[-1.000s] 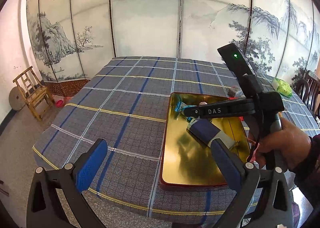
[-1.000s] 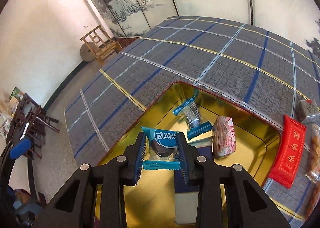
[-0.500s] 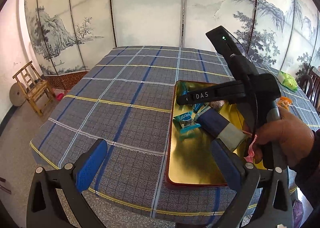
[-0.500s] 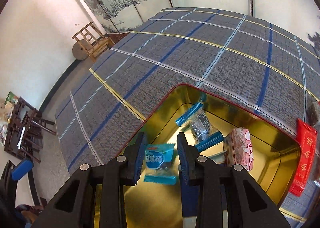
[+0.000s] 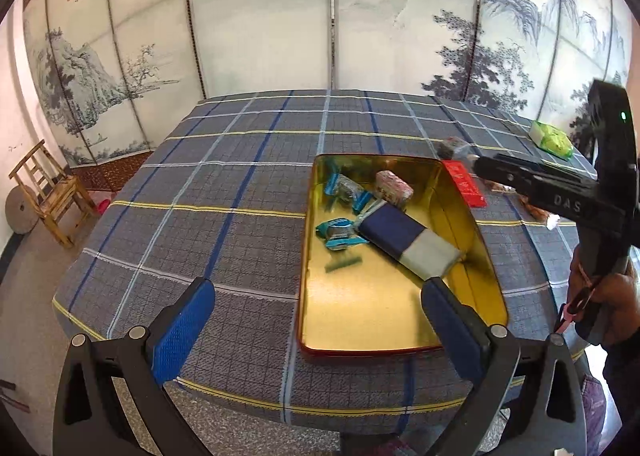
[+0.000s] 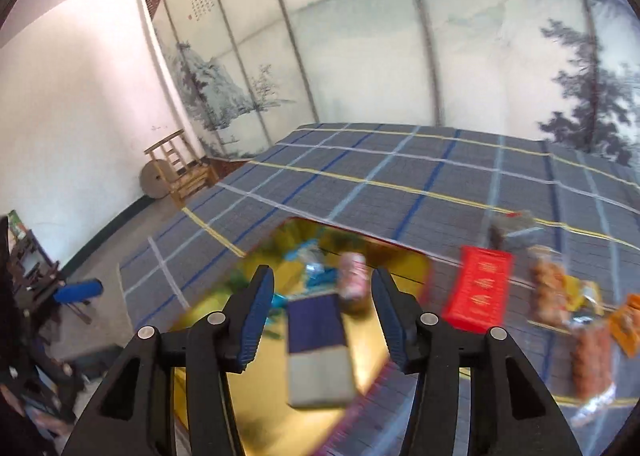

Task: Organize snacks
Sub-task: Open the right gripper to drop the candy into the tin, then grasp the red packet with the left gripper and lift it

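Note:
A gold tin tray point(image 5: 360, 312) with a red rim lies on the checked tablecloth. In it lie a blue cookie packet point(image 5: 340, 233), a second blue packet point(image 5: 346, 190), a pink wrapped snack point(image 5: 394, 186) and a navy-and-grey box point(image 5: 408, 242). My left gripper point(image 5: 316, 322) is open and empty, above the table's near edge. My right gripper point(image 6: 323, 310) is open and empty, raised above the tray's right side; its body shows in the left wrist view point(image 5: 560, 196). The right wrist view is blurred.
A red packet point(image 6: 482, 288) and several orange-brown snack bags point(image 6: 548, 292) lie on the cloth right of the tray point(image 6: 260, 396). A green packet point(image 5: 552, 138) sits at the far right. A wooden chair point(image 5: 52, 196) stands on the floor at left. A painted screen point(image 5: 332, 16) is behind.
My right gripper opened and dropped the blue cookie packet into the tray, then opened wider and pulled up and to the right. My left gripper stayed open and shifted only slightly.

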